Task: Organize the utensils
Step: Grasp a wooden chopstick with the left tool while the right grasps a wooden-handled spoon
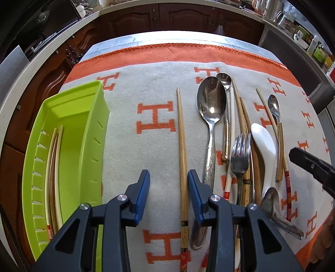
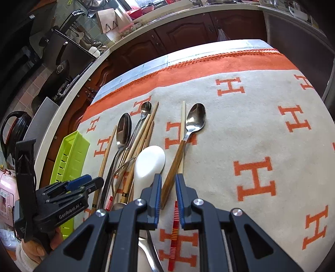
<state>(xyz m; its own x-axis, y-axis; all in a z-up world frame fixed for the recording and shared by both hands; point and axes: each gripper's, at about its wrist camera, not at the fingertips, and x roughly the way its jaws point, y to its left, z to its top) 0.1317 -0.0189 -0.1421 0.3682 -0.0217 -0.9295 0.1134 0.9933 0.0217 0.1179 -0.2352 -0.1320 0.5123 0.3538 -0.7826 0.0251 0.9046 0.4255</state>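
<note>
A bamboo chopstick lies alone on the grey-and-orange cloth. My left gripper straddles its thick half; the jaws are open, the right pad close to the stick and the left pad well clear. A green slotted tray at the left holds a few chopsticks. My right gripper hovers with a narrow gap over the wooden-handled spoon and a red-striped chopstick, both flat on the cloth. A large metal spoon, fork and white ceramic spoon lie in the pile.
More chopsticks and small spoons crowd the pile right of the single chopstick. A hand holds the left gripper beside the tray. Dark wooden cabinets and a cluttered counter ring the table. The right finger pokes in at the edge.
</note>
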